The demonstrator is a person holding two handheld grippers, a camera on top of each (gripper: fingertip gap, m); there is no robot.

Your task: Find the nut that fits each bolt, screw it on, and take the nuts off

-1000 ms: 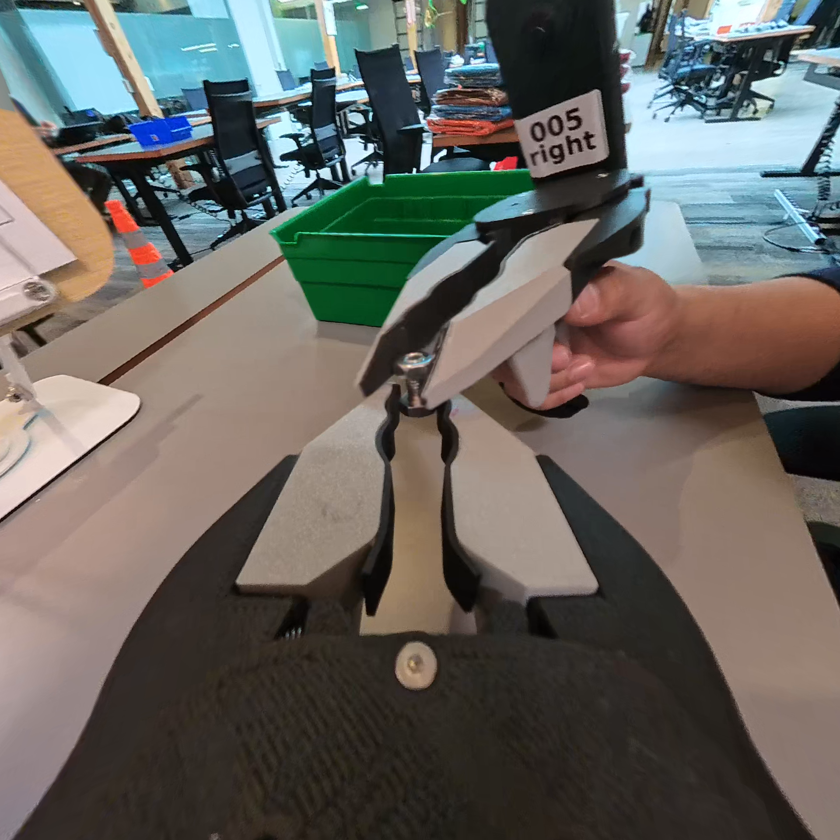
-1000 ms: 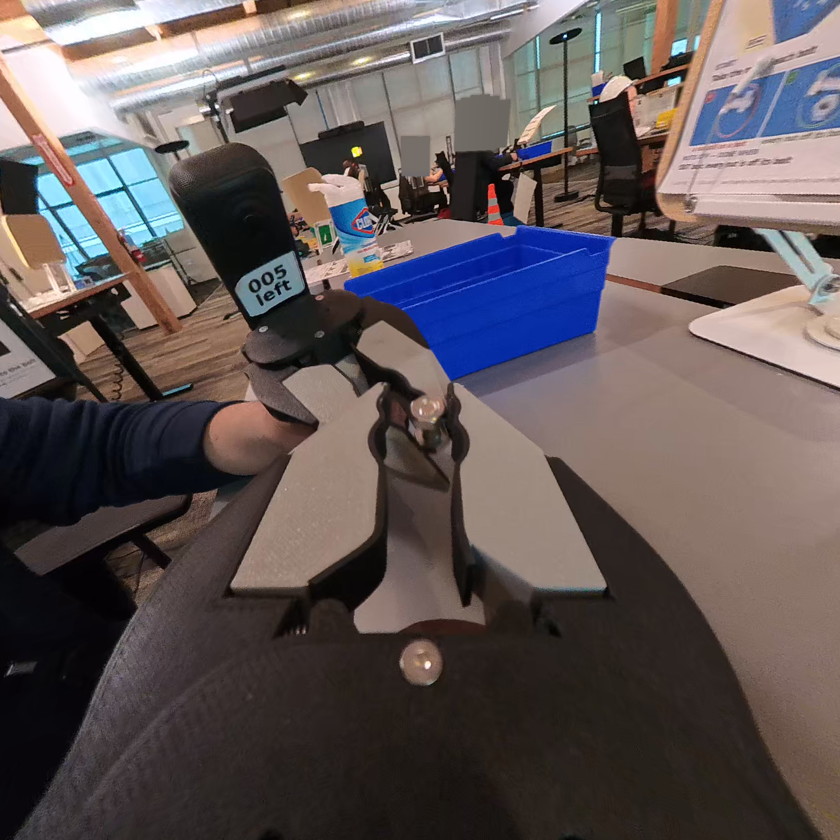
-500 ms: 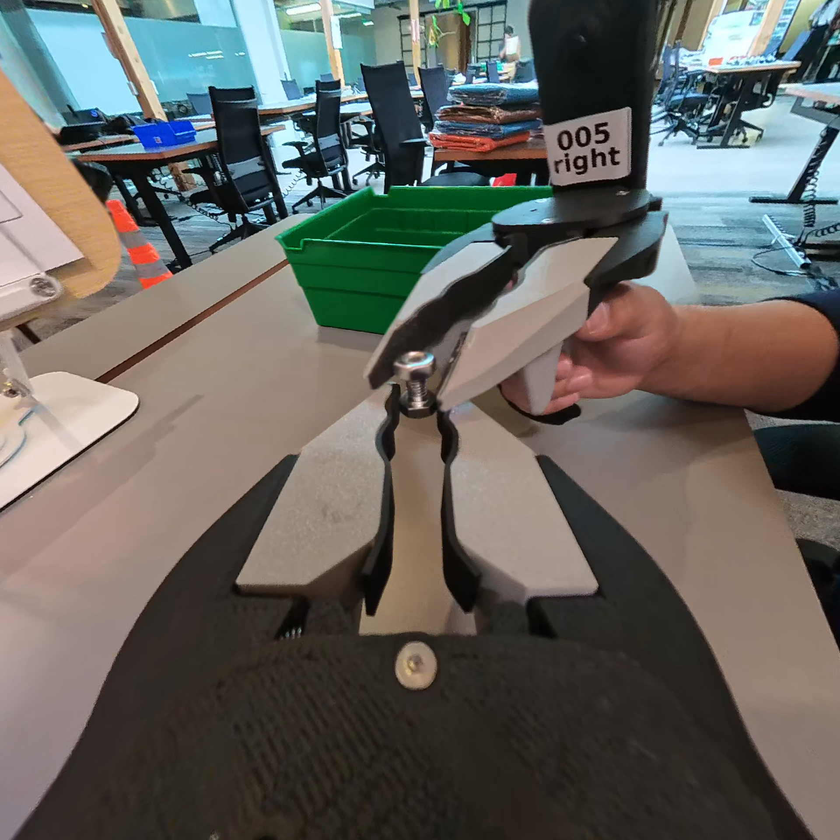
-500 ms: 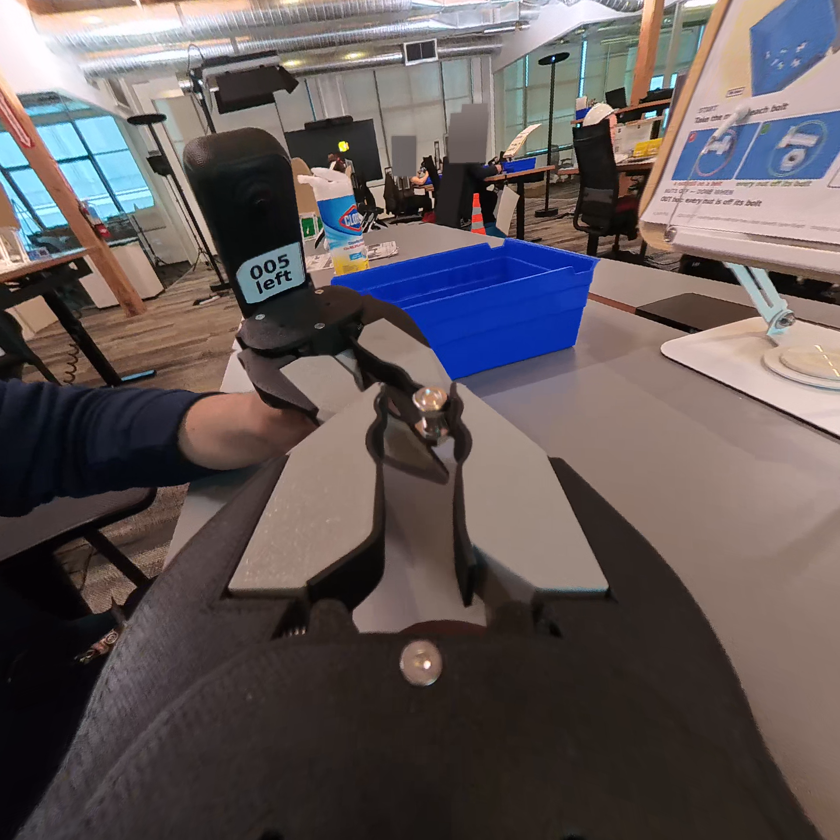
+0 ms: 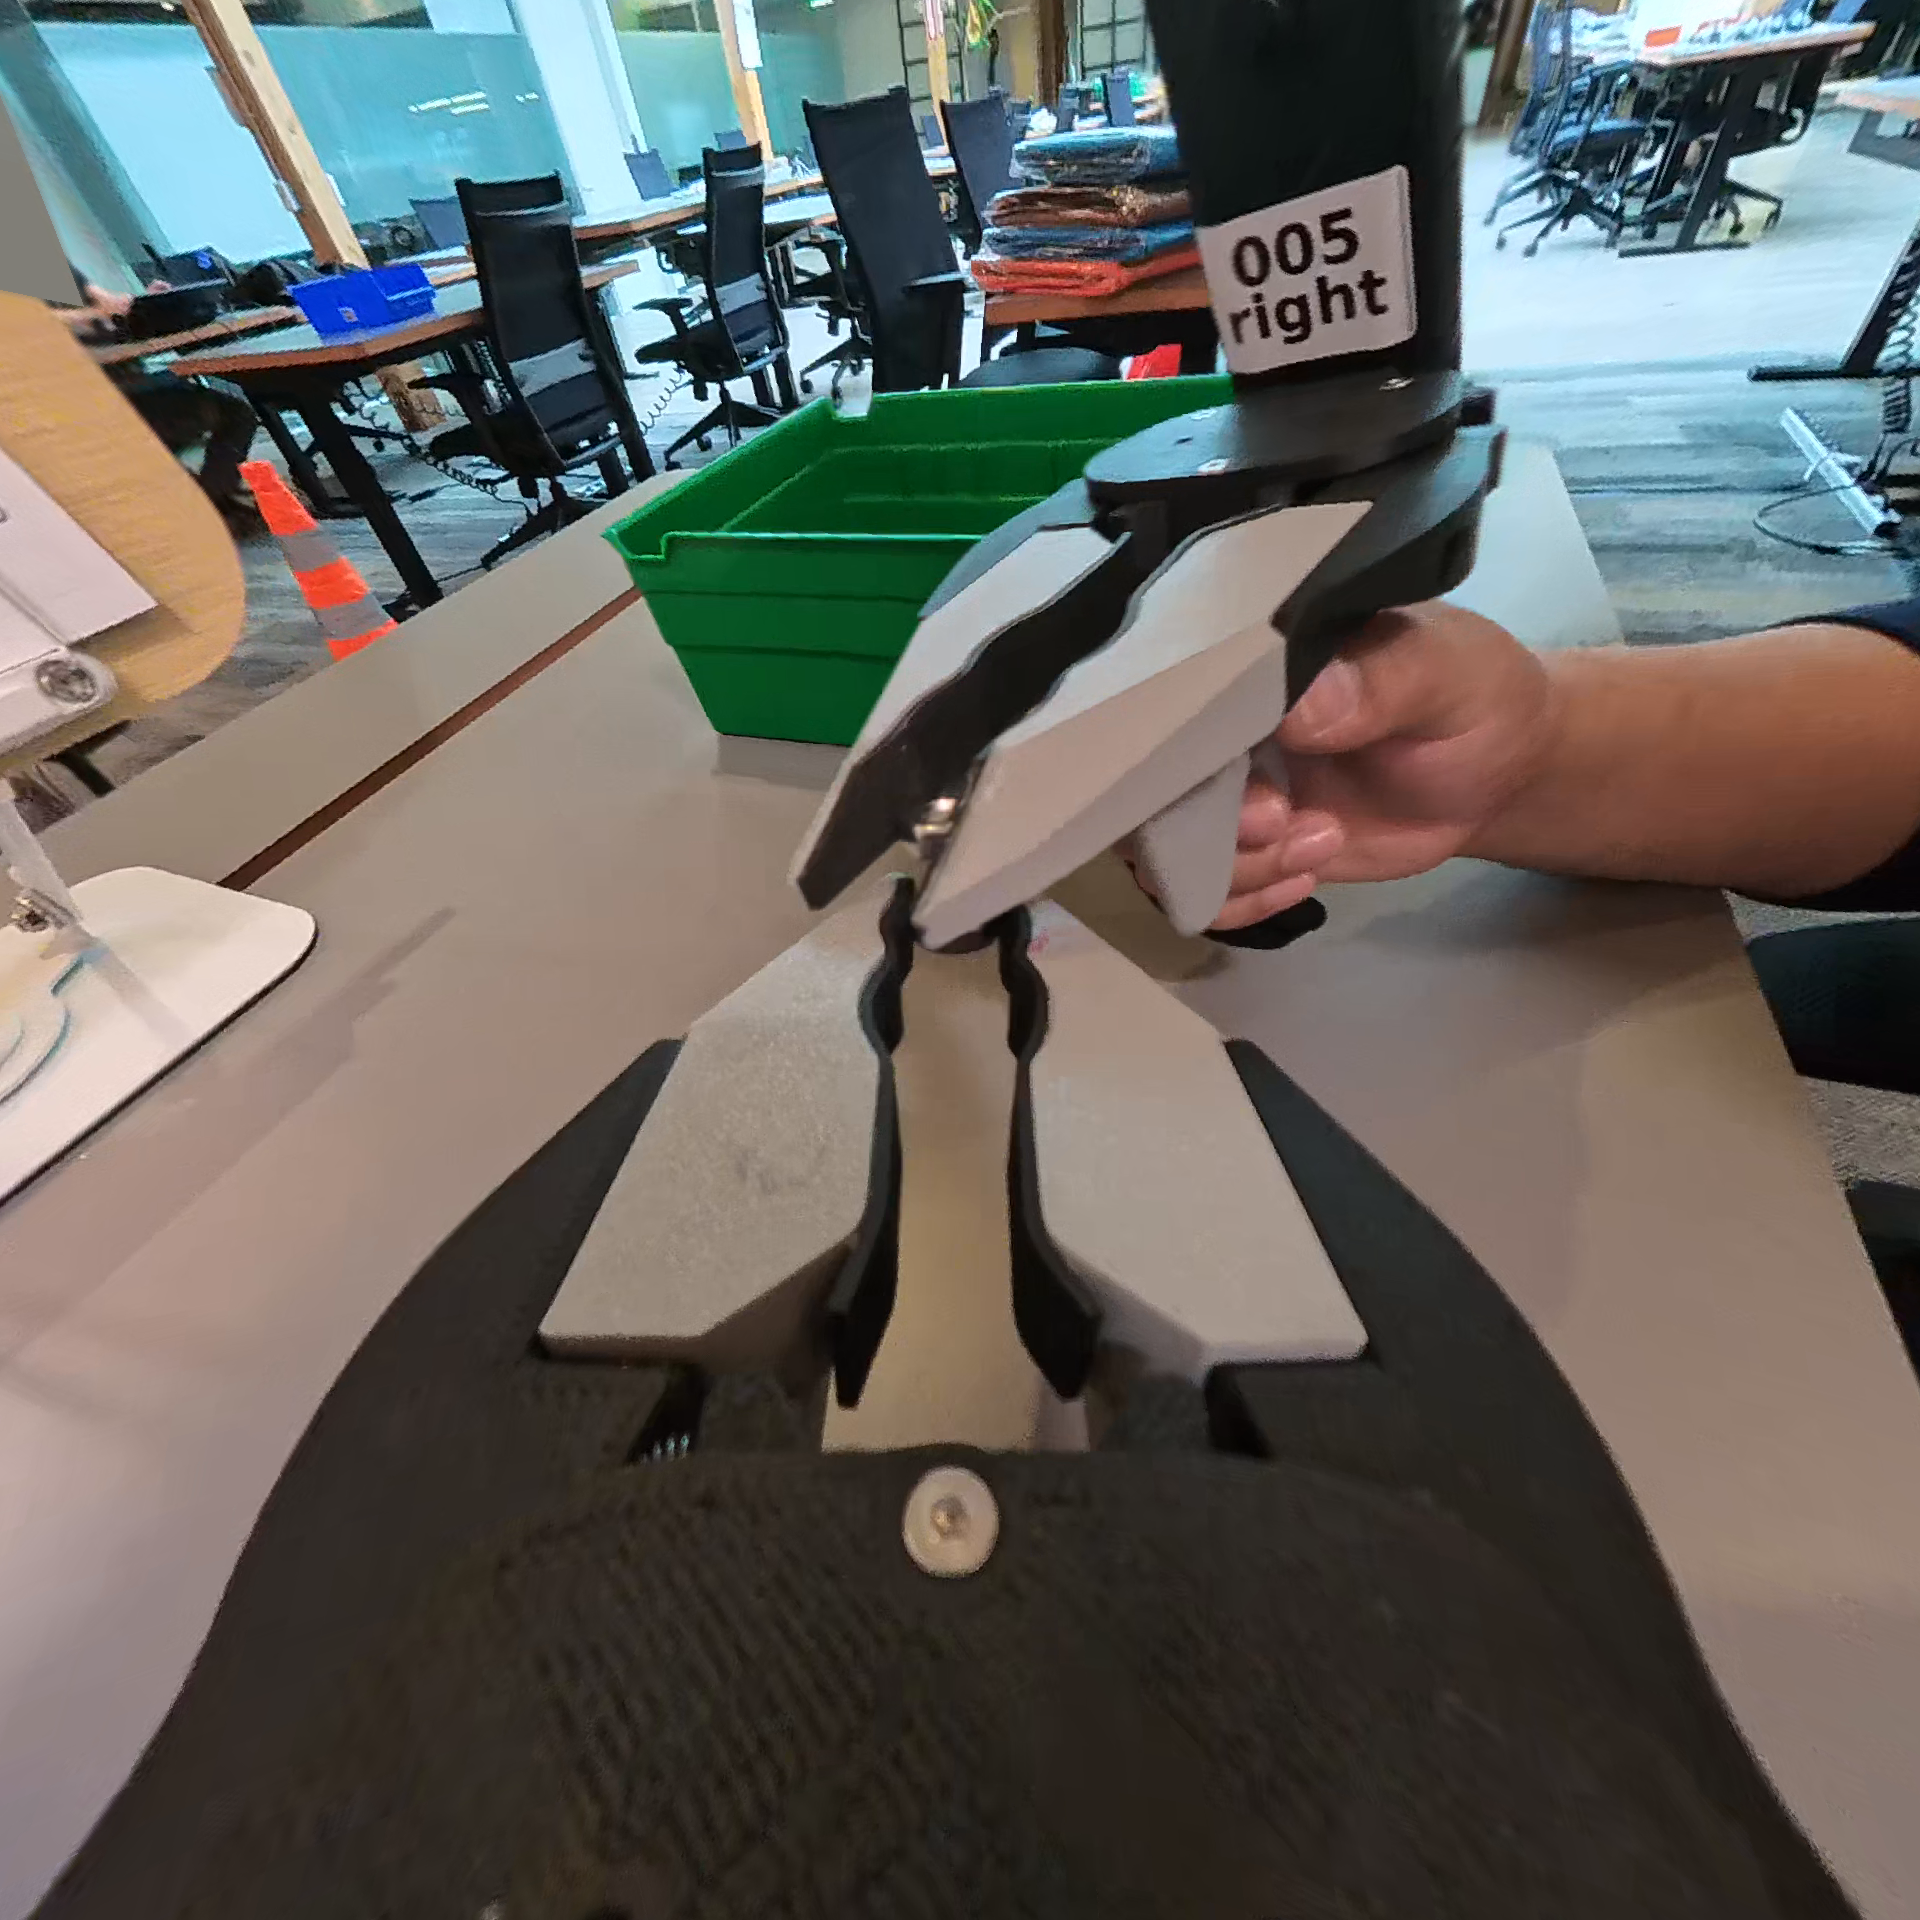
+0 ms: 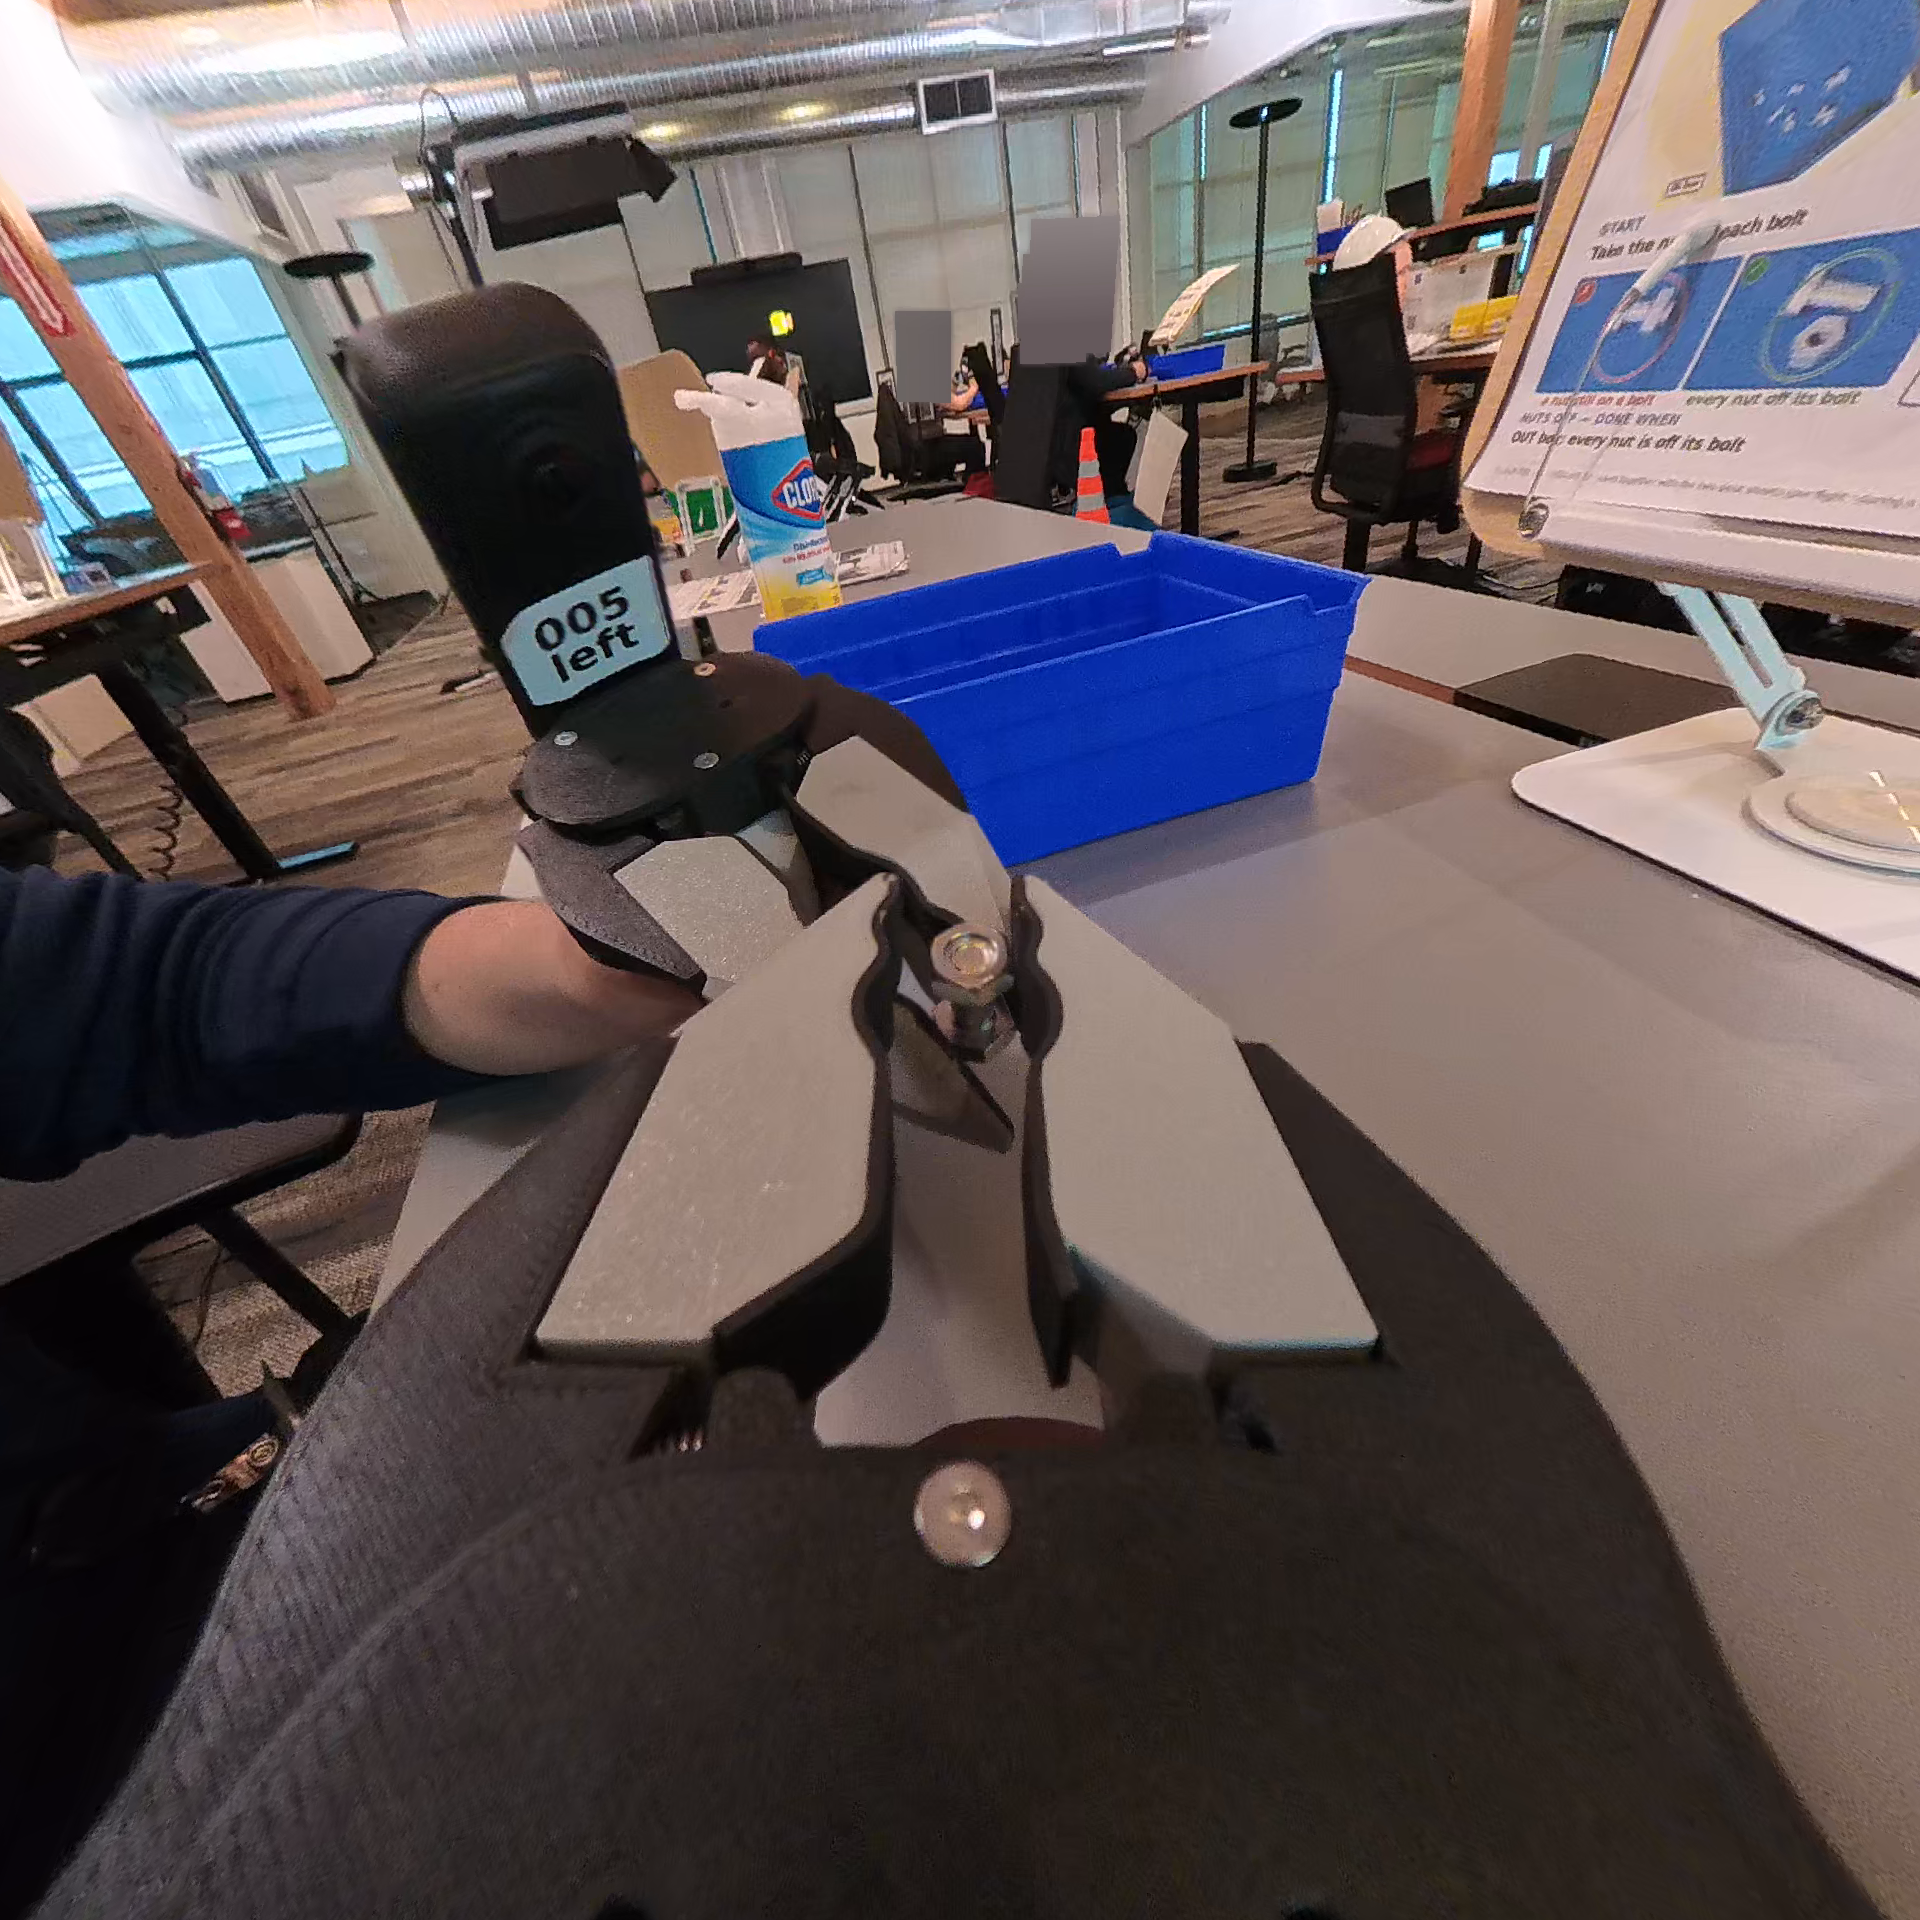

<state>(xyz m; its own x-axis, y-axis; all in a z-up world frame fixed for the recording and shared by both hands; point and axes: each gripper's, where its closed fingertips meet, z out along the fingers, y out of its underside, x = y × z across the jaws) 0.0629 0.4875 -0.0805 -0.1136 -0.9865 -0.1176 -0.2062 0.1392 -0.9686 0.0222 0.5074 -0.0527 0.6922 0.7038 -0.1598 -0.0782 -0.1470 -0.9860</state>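
Bolt [image 6: 968, 961] and nut [image 6: 975, 1029] pinched between two grippers above the bench [image 6: 1558, 1091].
Small, hard, slick steel: right gripper [image 6: 961, 940] clamps the bolt shank, left gripper [image 5: 954, 925] narrow, apparently round the nut flats.

Open office: black office chairs [image 5: 540, 312] standing at wooden desks [image 5: 395, 332], upper left; glass partition [image 5: 343, 114] running behind. Orange traffic cone [image 5: 322, 561] sitting on grey carpet [image 5: 1662, 436]. Exposed silver ducts [image 6: 623, 62] crossing ceiling; windows [image 6: 187, 384] glowing at left.
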